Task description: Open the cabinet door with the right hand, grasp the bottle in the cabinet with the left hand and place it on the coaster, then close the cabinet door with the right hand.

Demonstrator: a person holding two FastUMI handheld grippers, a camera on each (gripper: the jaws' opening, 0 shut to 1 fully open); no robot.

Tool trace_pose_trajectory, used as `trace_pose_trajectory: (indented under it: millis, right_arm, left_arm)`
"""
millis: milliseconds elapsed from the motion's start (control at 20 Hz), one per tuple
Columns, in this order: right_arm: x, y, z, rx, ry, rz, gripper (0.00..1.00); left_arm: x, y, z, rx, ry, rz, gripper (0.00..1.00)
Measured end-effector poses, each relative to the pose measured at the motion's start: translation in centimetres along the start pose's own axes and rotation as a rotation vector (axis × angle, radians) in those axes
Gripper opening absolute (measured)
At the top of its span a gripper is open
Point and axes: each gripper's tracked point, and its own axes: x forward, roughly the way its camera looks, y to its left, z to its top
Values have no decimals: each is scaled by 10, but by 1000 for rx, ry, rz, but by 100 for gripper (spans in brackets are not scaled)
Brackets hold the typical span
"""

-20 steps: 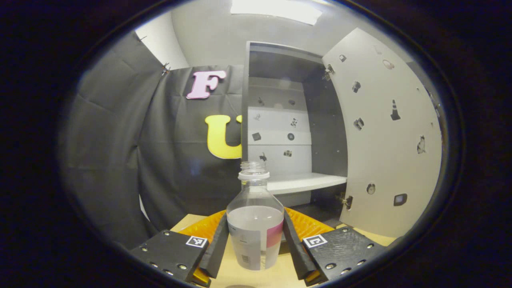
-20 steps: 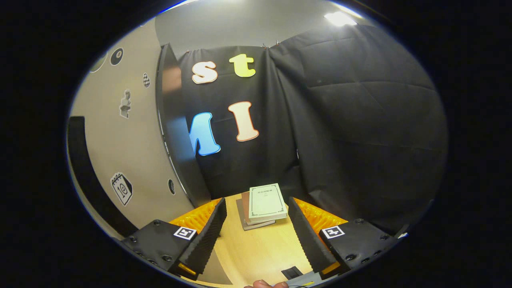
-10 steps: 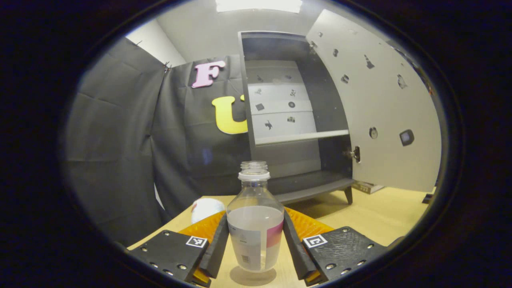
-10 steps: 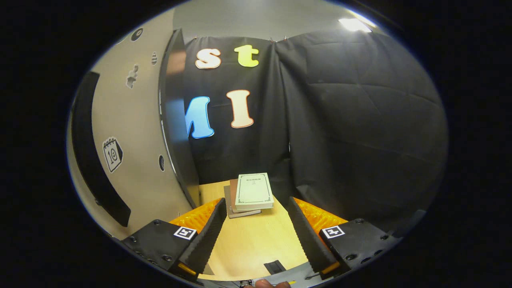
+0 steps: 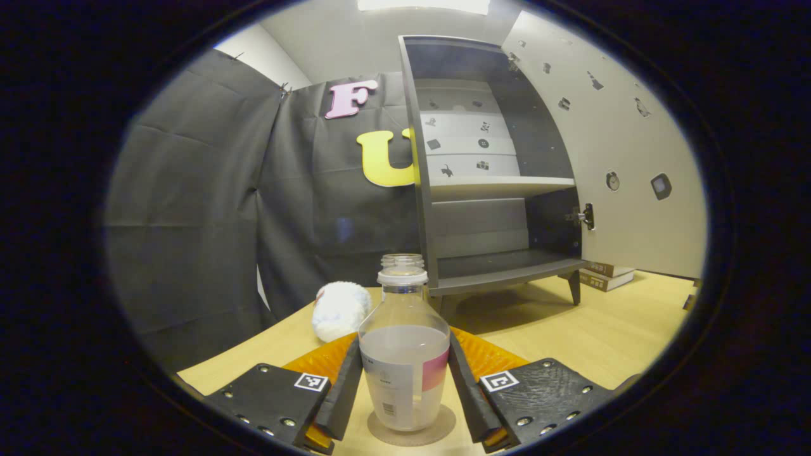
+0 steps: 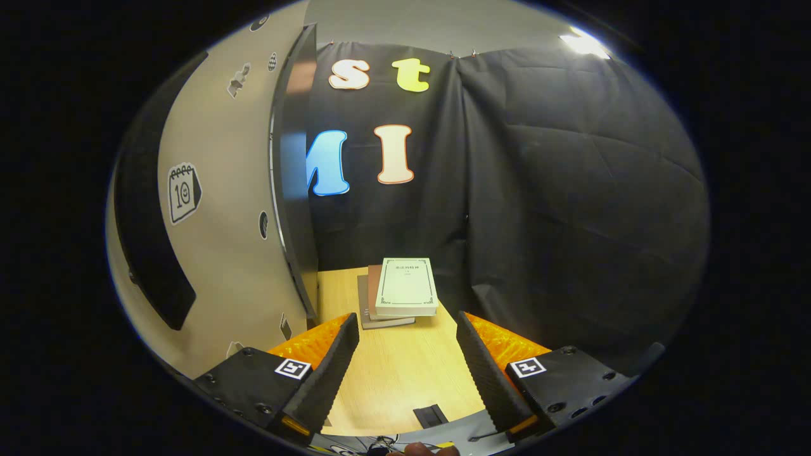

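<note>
- Left gripper [image 5: 404, 392] is clamped on the bottle [image 5: 403, 354], both fingers squeezing its labelled lower body, right over the coaster [image 5: 412, 430] near us.
- Capless, part-filled thin plastic: light, squashy, likely to slosh, so grip low and gently.
- Right gripper [image 6: 405, 370] gapes wide, holding nothing, beside the open cabinet door [image 6: 222, 228].

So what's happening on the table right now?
The left tongs are shut on the bottle, holding it upright over the round coaster; contact cannot be told. The cabinet stands with its door swung open. The right tongs are open, holding nothing, beside the door and facing a stack of books.
</note>
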Motion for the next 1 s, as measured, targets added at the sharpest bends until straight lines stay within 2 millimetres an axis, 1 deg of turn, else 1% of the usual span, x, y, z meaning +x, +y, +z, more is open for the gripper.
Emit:
trace_pose_trajectory:
  millis: [50, 200, 250, 300, 450, 500, 600, 700, 800, 850, 1000]
  right_arm:
    - [0, 2, -4, 4, 13, -1, 98]
    - [0, 15, -2, -59, 5, 13, 98]
    - [1, 17, -4, -74, 5, 21, 98]
    - [1, 20, -5, -73, 9, 32, 98]
    - [2, 31, -12, -55, 37, 69, 98]
    - [2, 34, -13, -57, 45, 77, 98]
    - [-3, 36, -12, -65, 34, 82, 98]
    - [-3, 39, -16, -71, 38, 86, 98]
    - [-5, 39, -15, -57, 38, 83, 98]
    - [-6, 41, -15, -47, 39, 83, 98]
    - [-11, 44, -10, -17, 32, 85, 98]
  left_arm:
    - [-1, -2, -1, -12, 0, -1, 72]
    - [-1, -7, -9, 0, 17, -11, 72]
    - [-3, -5, -8, 13, 11, -15, 72]
    - [1, -5, -5, 21, 8, -22, 72]
    - [-3, -6, -12, 22, 31, -33, 72]
    - [-5, -5, -13, 13, 36, -33, 75]
    - [-5, -6, -12, -7, 42, -29, 75]
    - [-8, -8, -14, -28, 51, -24, 75]
    - [-9, -9, -15, -35, 63, -26, 75]
    - [-11, -8, -16, -33, 67, -27, 78]
    - [-13, -7, -15, -47, 82, -33, 74]
